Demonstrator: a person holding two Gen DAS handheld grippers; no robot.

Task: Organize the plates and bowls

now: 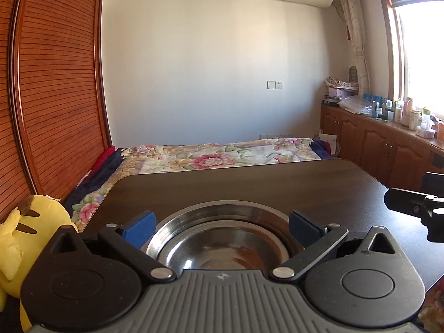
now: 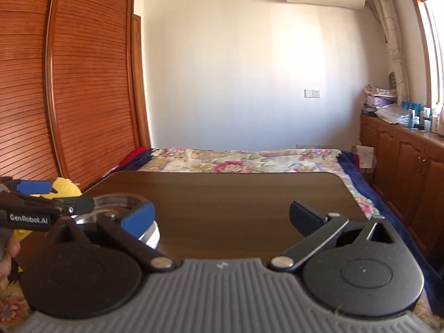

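- The left gripper (image 1: pixel 220 226) stood wide open, its blue pads (image 1: pixel 140 229) on either side of a steel bowl (image 1: pixel 219 238) and not touching it.
- The bowl rested nested in other metal dishes on the dark wooden table (image 1: pixel 277 183), near its front left edge.
- The right gripper (image 2: pixel 220 217) was also spread wide, holding nothing, over bare tabletop to the right of the stack.
- Beyond the table lay a floral bedspread (image 1: pixel 216 155).
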